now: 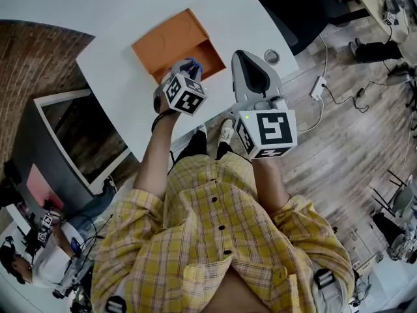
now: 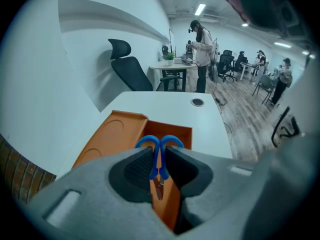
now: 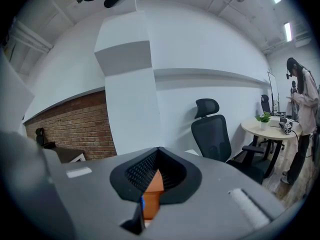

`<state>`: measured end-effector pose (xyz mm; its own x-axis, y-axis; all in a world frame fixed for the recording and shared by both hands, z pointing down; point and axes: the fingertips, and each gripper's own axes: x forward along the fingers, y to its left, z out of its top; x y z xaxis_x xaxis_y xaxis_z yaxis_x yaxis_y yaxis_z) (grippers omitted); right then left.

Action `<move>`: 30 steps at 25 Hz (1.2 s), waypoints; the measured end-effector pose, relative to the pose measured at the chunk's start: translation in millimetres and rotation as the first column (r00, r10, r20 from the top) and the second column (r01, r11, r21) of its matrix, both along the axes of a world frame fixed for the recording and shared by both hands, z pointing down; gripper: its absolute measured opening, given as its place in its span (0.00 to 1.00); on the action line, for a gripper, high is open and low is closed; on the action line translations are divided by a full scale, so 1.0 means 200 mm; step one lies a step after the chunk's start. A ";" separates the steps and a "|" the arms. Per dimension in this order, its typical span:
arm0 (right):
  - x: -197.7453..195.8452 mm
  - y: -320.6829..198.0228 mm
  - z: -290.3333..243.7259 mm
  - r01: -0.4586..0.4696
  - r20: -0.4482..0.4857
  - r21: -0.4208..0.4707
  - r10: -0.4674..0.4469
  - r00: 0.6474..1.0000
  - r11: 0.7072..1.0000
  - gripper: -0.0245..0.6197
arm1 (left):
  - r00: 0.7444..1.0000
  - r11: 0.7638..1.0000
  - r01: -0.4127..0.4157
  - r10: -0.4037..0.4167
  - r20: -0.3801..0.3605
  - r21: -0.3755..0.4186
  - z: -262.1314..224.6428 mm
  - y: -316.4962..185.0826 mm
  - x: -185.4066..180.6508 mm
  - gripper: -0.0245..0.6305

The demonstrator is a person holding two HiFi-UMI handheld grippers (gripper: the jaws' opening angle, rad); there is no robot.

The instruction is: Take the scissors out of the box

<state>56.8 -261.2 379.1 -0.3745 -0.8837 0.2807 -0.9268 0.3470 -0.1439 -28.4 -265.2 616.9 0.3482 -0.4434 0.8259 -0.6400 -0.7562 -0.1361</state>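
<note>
An open orange box point(image 1: 171, 41) lies on the white table point(image 1: 111, 70). My left gripper point(image 1: 187, 67) hovers over the box's near end, shut on the scissors point(image 1: 191, 64). In the left gripper view the scissors point(image 2: 160, 143) hang upright between the pads of that gripper point(image 2: 159, 153). The blue handle loops stick out past the fingertips and the blades point back toward the camera, with the box point(image 2: 112, 136) underneath. My right gripper point(image 1: 244, 59) sits to the right of the box, shut on nothing. Its view shows the tips point(image 3: 159, 154) meeting, with a sliver of the box point(image 3: 152, 191) behind.
A round cable grommet point(image 1: 272, 57) sits near the table's right edge. A black office chair point(image 2: 127, 69) stands behind the table. A power strip point(image 1: 318, 87) and cable lie on the wooden floor. A white-framed cabinet point(image 1: 71, 142) stands left of the table.
</note>
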 end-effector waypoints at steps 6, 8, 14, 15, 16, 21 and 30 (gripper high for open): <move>-0.02 0.05 -0.05 0.018 -0.002 0.026 -0.018 1.000 1.000 0.05 | 0.995 0.995 0.080 -0.076 -0.070 0.057 -0.15 0.04 -0.01 0.17; -0.02 0.07 -0.08 0.022 -0.003 0.036 -0.022 1.000 0.999 0.05 | 0.991 0.992 0.102 -0.095 -0.095 0.080 -0.23 0.06 -0.01 0.17; -0.05 0.12 -0.12 0.039 0.002 0.058 -0.039 0.999 0.998 0.05 | 0.973 0.972 0.181 -0.155 -0.170 0.147 -0.45 0.09 -0.03 0.17; -0.06 0.13 -0.13 0.043 0.002 0.061 -0.043 0.999 0.997 0.05 | 0.969 0.969 0.194 -0.165 -0.184 0.154 -0.49 0.10 -0.04 0.17; -0.06 0.15 -0.14 0.046 0.003 0.065 -0.046 0.999 0.997 0.05 | 0.965 0.965 0.206 -0.172 -0.198 0.161 -0.52 0.11 -0.04 0.17; -0.08 0.19 -0.21 0.047 0.009 0.088 -0.048 0.999 0.995 0.05 | 0.943 0.945 0.253 -0.193 -0.270 0.209 -0.71 0.15 -0.03 0.17; -0.07 0.27 -0.29 0.046 0.031 0.132 -0.050 0.998 0.990 0.05 | 0.912 0.906 0.321 -0.216 -0.349 0.276 -0.94 0.23 -0.03 0.17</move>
